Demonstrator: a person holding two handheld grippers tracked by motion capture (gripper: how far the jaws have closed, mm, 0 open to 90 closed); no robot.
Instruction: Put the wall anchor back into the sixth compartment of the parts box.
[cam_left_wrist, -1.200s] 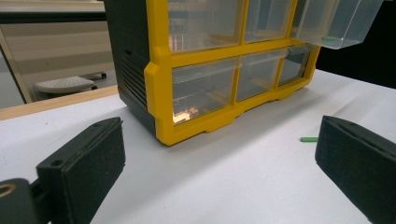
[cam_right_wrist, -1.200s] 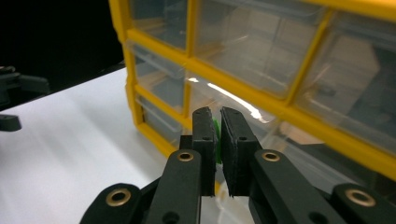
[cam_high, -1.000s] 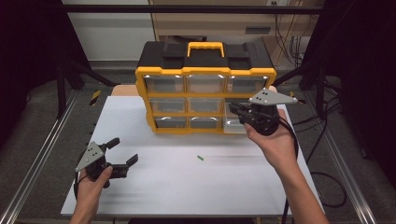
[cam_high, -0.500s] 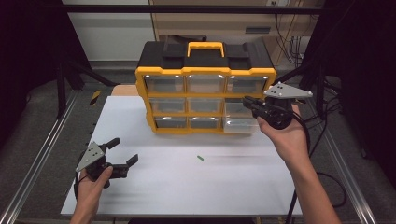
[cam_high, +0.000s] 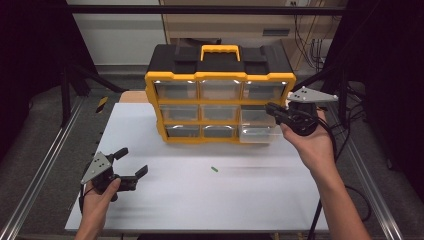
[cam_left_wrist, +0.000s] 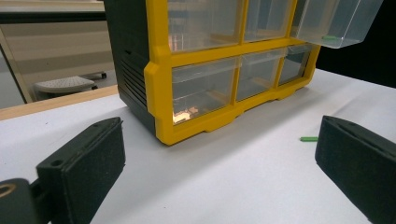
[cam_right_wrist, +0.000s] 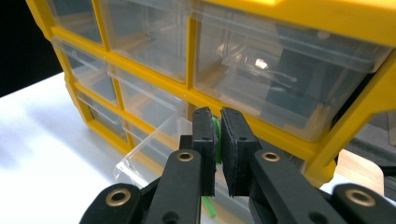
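A yellow and black drawer cabinet (cam_high: 220, 80) stands at the back of the white table (cam_high: 200, 205). Its middle-row right clear drawer (cam_high: 255, 127) is pulled out. My right gripper (cam_high: 272, 110) hovers over that drawer, shut on a small green stick (cam_right_wrist: 215, 135). Another green stick (cam_right_wrist: 208, 206) lies in the drawer (cam_right_wrist: 154, 144) below. A loose green stick (cam_high: 214, 169) lies on the table in front of the cabinet. My left gripper (cam_high: 132, 161) rests open at the front left, with nothing between its jaws. Its own view shows the left gripper (cam_left_wrist: 219, 126), the cabinet (cam_left_wrist: 205, 84) and the loose stick (cam_left_wrist: 308, 138).
The other drawers (cam_high: 217, 90) are closed. A metal frame rail (cam_high: 45, 165) runs along the table's left side, and a wooden board (cam_high: 132, 96) lies behind the cabinet's left corner. Cables (cam_high: 337, 145) trail off to the right.
My right gripper has moved to the right and a little farther back, over the pulled-out drawer. The left gripper has stayed put.
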